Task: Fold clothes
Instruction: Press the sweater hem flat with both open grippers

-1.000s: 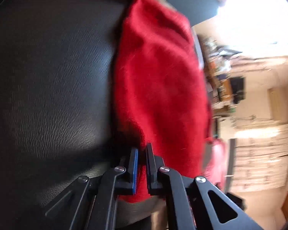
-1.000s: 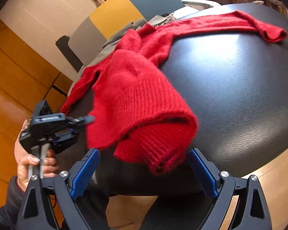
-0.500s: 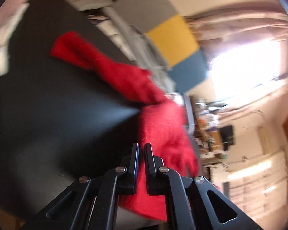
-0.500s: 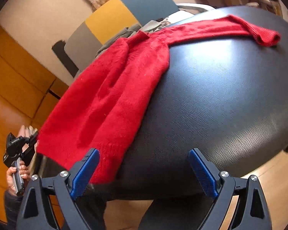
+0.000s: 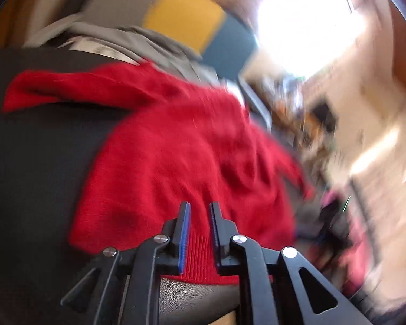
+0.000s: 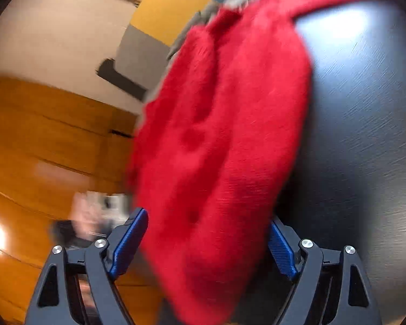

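Red sweater lies spread over a black leather-like surface, its ribbed hem hanging at the near edge and one sleeve stretched toward the far edge. Grey fabric sits crumpled at the far edge behind it. The right gripper is spread wide, the sweater's lower end draped between its blue-padded fingers. The left gripper stands slightly parted, the hem between its fingers without a clear pinch. Both views are motion-blurred.

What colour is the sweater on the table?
Red sweater, clearest in the left wrist view.
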{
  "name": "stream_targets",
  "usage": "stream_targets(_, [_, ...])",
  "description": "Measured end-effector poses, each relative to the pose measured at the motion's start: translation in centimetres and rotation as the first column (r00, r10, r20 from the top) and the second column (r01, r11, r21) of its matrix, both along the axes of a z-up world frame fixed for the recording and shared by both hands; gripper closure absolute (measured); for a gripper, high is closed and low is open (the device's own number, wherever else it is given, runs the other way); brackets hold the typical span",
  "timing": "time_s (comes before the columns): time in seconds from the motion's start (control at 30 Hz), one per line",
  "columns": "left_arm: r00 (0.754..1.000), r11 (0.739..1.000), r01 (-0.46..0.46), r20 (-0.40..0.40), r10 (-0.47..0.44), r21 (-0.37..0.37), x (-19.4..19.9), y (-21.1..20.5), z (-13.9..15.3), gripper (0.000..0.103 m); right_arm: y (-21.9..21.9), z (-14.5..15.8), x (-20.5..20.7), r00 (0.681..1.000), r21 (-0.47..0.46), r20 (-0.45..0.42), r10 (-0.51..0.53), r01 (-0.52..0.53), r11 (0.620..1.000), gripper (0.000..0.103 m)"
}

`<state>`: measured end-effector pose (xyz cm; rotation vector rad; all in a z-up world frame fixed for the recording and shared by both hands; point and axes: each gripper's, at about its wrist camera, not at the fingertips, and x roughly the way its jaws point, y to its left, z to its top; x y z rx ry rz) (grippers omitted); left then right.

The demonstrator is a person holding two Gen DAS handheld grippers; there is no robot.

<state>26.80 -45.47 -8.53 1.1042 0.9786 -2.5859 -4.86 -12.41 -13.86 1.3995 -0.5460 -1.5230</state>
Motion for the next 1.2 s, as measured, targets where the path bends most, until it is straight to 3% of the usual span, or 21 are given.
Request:
stream_targets(0.03, [0.998,0.999,0.033,0.055,-0.031,-0.036,-1.3,1.0,-0.7,0.089,-0.3,0.0,-0.3,0.998,-0.043,0.063,0.007,-0.005,0.999,0.017])
stream_targets(0.1, [0.984,0.996,0.067,0.169,-0.056,-0.058,-3.3,2.5,-2.6,0.089,0.2,2.8,-0.6,0.998,-0.153,0.058,0.009,0.000,0.988,0.016])
stream_targets(0.13, [0.974,0.994,0.083,0.216,-0.065,-0.073,-4.1,3.3,-3.3,0.089,0.6,4.3,-0.7,0.999,-0.208,0.047,0.008,0.002,0.978,0.010])
stream_targets(0.17, [0.975,0.989,0.096,0.211,-0.072,-0.110,-3.9,4.2,-3.0,0.088,0.9,5.8,-0.8,0.999,-0.263,0.036,0.006,0.003,0.965,0.006])
stream_targets(0.27, [0.974,0.969,0.226,0.036,-0.223,-0.100,-4.4,7.9,0.3,0.082,2.1,9.6,-0.7,0.999,-0.335,-0.049,-0.017,0.000,0.942,0.000])
stream_targets(0.3, [0.960,0.957,0.274,-0.020,-0.278,-0.099,-4.6,9.3,1.5,0.079,2.1,9.9,-0.6,0.998,-0.325,-0.062,-0.024,0.002,0.946,0.000])
stream_targets(0.4, [0.899,0.891,0.429,-0.022,-0.437,-0.149,-6.4,14.2,3.4,0.065,2.2,9.7,-0.4,0.996,-0.261,-0.079,-0.050,0.028,0.965,0.000])
stream_targets(0.5, [0.823,0.793,0.563,0.067,-0.565,-0.234,-8.5,19.6,3.1,0.057,4.0,7.9,-0.2,0.993,-0.199,-0.068,-0.096,0.081,0.977,0.000])
stream_targets(0.6, [0.793,0.772,0.609,0.160,-0.587,-0.186,-10.2,21.9,0.3,0.057,5.9,6.6,0.6,0.972,-0.038,-0.194,-0.136,0.131,0.991,0.000])
stream_targets(0.67, [0.822,0.804,0.567,0.186,-0.539,-0.177,-10.0,21.2,-0.7,0.057,7.2,5.7,1.1,0.947,0.071,-0.286,-0.148,0.175,0.982,0.000])
stream_targets(0.7, [0.836,0.820,0.547,0.162,-0.524,-0.169,-9.4,20.4,-0.5,0.057,7.8,5.2,1.4,0.931,0.124,-0.332,-0.149,0.200,0.972,0.004])
stream_targets(0.77, [0.865,0.852,0.501,0.116,-0.488,-0.154,-8.1,18.7,-0.2,0.057,7.9,4.9,2.7,0.891,0.218,-0.447,-0.082,0.197,0.956,0.023])
stream_targets(0.83, [0.914,0.896,0.405,0.105,-0.391,-0.183,-6.4,15.7,0.1,0.057,6.7,4.6,4.0,0.858,0.283,-0.514,0.014,0.154,0.947,0.042])
stream_targets(0.93, [0.967,0.951,0.245,0.113,-0.226,-0.189,-3.7,11.0,-0.2,0.057,4.1,4.3,5.7,0.813,0.342,-0.566,0.133,0.086,0.936,0.047])
stream_targets(1.03, [0.986,0.961,0.133,0.134,-0.103,-0.241,-1.9,6.3,-0.9,0.057,1.2,3.6,6.5,0.782,0.405,-0.577,0.235,0.024,0.914,0.045])
stream_targets(1.13, [0.977,0.941,0.105,0.210,-0.038,-0.321,-1.8,4.0,-2.9,0.057,-0.2,1.5,6.3,0.778,0.523,-0.545,0.314,0.023,0.852,0.036])
stream_targets(1.2, [0.969,0.949,0.096,0.246,-0.021,-0.299,-2.3,3.5,-4.9,0.057,0.0,0.6,6.3,0.776,0.568,-0.529,0.344,0.023,0.823,0.034])
